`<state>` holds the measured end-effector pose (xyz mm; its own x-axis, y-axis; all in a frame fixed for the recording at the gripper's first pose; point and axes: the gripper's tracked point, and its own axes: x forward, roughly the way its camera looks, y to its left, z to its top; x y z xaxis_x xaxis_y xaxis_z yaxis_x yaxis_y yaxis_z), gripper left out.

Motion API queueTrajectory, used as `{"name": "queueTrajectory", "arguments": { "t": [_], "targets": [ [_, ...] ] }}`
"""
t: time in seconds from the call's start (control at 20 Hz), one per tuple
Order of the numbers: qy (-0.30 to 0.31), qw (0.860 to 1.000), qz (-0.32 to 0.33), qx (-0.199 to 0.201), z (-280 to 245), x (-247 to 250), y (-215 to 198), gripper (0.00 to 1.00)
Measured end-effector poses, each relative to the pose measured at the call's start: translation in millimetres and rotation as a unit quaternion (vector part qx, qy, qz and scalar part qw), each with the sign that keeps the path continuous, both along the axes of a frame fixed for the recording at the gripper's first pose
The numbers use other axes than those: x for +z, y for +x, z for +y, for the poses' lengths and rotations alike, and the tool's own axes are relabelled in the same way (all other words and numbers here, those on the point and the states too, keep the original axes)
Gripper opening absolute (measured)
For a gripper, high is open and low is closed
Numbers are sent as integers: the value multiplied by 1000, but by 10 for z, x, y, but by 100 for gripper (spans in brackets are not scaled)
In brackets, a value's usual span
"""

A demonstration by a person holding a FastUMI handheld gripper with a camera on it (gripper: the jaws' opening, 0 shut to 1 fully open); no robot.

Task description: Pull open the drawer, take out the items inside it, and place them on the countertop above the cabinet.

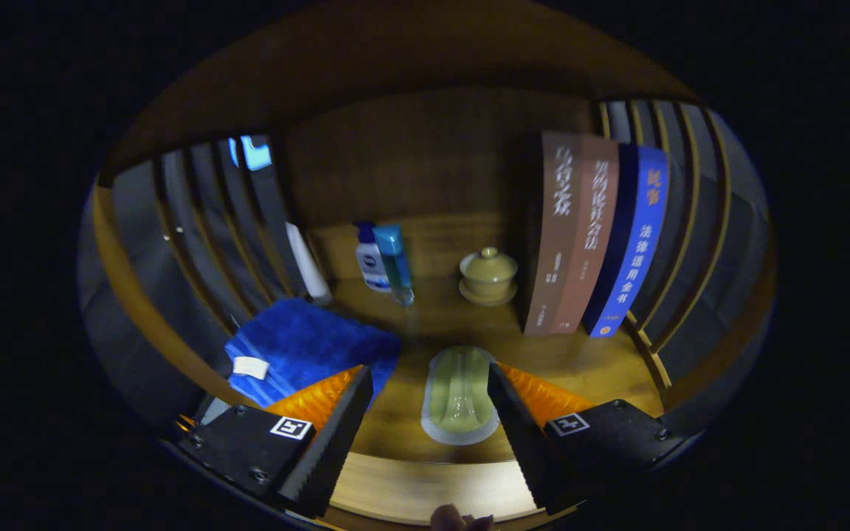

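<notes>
My gripper (pixel 429 371) is open above the wooden countertop (pixel 580 369). A pale green sealed packet (pixel 458 398) lies flat on the countertop between the fingers, close against the right finger (pixel 513 420) and well apart from the left finger (pixel 336 428). Neither finger presses on it.
A folded blue towel (pixel 307 346) lies ahead of the left finger. Beyond the fingers, by the back panel, stand a white bottle (pixel 371 262), a blue bottle (pixel 395 265) and a lidded ceramic cup (pixel 488 276). Upright books (pixel 595 236) stand to the right. Slatted walls flank both sides.
</notes>
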<state>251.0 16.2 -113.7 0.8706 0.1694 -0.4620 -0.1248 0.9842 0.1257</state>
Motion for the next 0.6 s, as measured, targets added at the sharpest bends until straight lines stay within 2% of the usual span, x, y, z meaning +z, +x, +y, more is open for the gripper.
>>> {"name": "queueTrajectory", "arguments": {
  "t": [0.25, 0.4, 0.6],
  "targets": [
    [23, 990, -140, 5, -2, 531, -664, 99],
    [22, 983, -182, -2, -60, 539, -1059, 99],
    [35, 978, -206, 0, -21, 394, -1712, 99]
  ]
}}
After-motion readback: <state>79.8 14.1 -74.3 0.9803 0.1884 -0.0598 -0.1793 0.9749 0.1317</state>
